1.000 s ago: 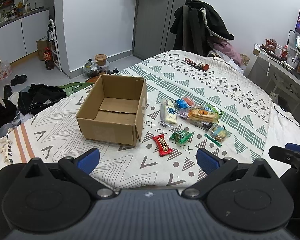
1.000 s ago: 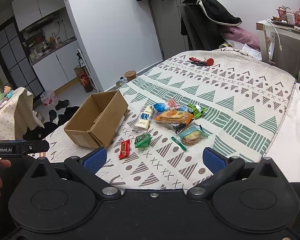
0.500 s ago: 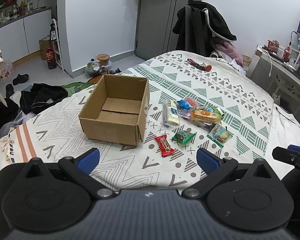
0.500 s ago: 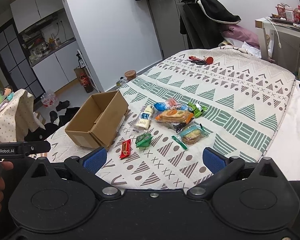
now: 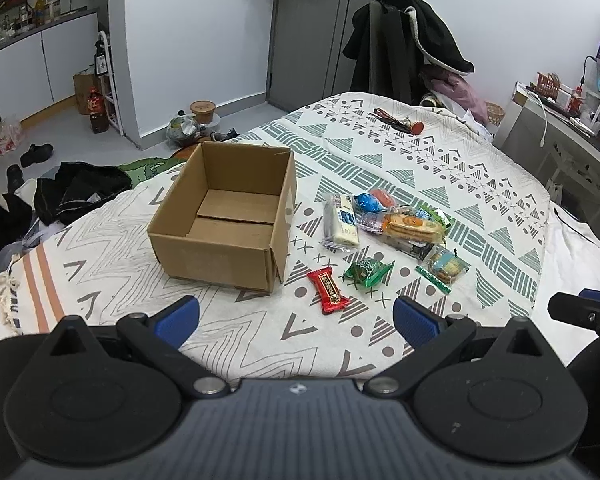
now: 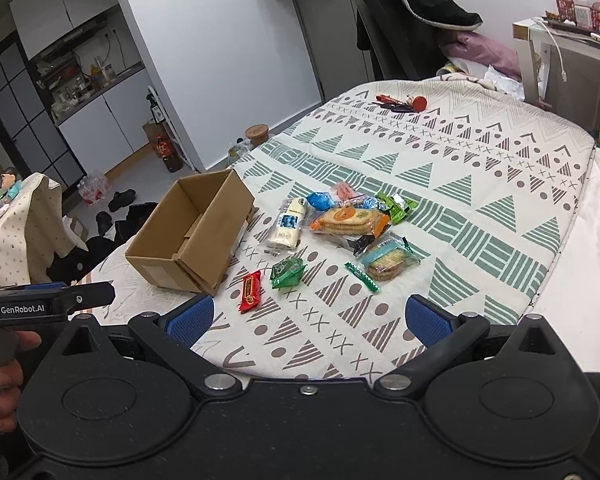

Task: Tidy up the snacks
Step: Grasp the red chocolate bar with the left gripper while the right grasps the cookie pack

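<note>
Cardboard box (image 5: 224, 216) sits open-topped on the bed (image 5: 480, 184), nothing inside. Snacks lie just right of it: red bar (image 5: 328, 290), green packet (image 5: 367, 272), white pack (image 5: 342, 224), orange biscuit pack (image 5: 412, 226), poss. sweets behind. Left gripper (image 5: 296, 316) & right gripper (image 6: 310, 318) both spread wide, holding nothing.

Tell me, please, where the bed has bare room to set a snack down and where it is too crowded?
Bare patches: the cover between the gripper fingers and the red bar, and inside the empty cardboard box. Crowded: the snack pile right of the box, around the cracker pack.
</note>
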